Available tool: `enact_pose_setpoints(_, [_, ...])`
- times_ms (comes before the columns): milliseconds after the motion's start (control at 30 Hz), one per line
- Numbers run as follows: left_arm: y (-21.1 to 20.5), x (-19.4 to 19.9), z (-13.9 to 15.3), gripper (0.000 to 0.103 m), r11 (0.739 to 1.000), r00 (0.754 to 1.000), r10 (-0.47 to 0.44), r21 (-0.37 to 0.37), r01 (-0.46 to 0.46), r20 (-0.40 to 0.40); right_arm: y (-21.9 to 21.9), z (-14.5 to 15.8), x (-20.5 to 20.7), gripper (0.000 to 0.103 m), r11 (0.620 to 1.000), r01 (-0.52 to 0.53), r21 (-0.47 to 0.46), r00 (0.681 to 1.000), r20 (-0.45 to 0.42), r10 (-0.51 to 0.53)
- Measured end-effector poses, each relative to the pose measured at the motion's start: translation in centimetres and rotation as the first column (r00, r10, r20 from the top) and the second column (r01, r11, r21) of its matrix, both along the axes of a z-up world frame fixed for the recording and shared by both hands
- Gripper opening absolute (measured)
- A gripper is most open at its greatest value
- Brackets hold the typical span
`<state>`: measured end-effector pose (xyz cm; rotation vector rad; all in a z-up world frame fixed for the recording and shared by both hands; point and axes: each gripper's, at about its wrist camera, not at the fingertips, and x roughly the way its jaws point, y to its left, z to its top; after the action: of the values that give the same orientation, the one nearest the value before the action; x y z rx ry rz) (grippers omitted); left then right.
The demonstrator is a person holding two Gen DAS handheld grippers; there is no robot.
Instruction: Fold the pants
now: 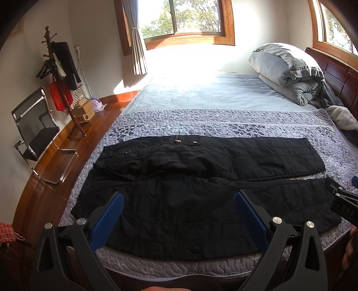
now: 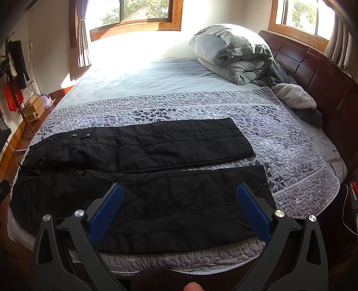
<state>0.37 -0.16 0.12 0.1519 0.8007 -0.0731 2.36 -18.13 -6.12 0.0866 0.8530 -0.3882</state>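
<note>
Left tongs: my left tongs (image 1: 179, 202) sit nearest the lens, blue pads (image 1: 107, 220) spread wide with nothing between them, held above the waist end of the pants.
Right tongs: my right tongs (image 2: 179, 197) are also spread wide and empty, above the near leg toward its hem; in the left wrist view their black tip pokes in at the right edge.
Pants: black pants (image 1: 201, 179) lie flat across the near part of the bed, waist toward my left, both legs running to my right. The far leg (image 2: 179, 143) and the near leg (image 2: 179, 201) are parted, a sliver of quilt showing between them near the hems. A waistband button (image 1: 195, 249) faces the near edge; a metal clasp (image 1: 177, 140) shows on the far side.
Quilt: a grey-lilac quilt (image 2: 290, 156) with a pebble stitch and a leaf band lies under the pants, covering the near part of the bed.
Bed: a pale blue sheet (image 1: 201, 89) covers the far part; a dark wooden headboard (image 2: 313, 73) stands on my right.
Bedding: a folded grey duvet pile (image 2: 230, 53) sits by the headboard, well apart from the pants.
Room: a coat stand (image 1: 60, 78) and a black chair (image 1: 38, 129) stand on the wooden floor to my left; a window (image 1: 181, 20) glares beyond the bed.
</note>
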Motion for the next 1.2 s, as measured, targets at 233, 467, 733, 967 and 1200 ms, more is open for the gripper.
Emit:
enact_pose_setpoints(233, [0.0,0.02,-0.04,0.1,1.0,1.0,-0.001,0.001,0.001,-0.001,-0.03,-0.09,0.06,0.101,1.0,0.0,0.001,1.0,0.001,0.0])
enact_pose_setpoints(467, [0.08,-0.02,-0.16,0.1,1.0,1.0,-0.001,0.001,0.001,0.001,-0.24,-0.25,0.07,0.101,1.0,0.0,0.006,1.0,-0.001,0.0])
enact_pose_setpoints(733, [0.1,0.11,-0.23,0.1,1.0,1.0,-0.002,0.0,0.002,-0.001,-0.23,-0.44,0.12,0.101,1.0,0.0,0.007,1.0,-0.004,0.0])
enact_pose_setpoints(967, [0.14,0.1,-0.31,0.1,1.0,1.0,-0.002,-0.001,0.002,-0.002,-0.3,-0.67,0.17,0.101,1.0,-0.001,0.008,1.0,-0.005,0.001])
enact_pose_setpoints(1200, [0.02,0.28,-0.53,0.1,1.0,1.0,-0.003,0.0,0.003,-0.004,-0.3,-0.92,0.26,0.101,1.0,-0.001,0.011,1.0,-0.011,0.002])
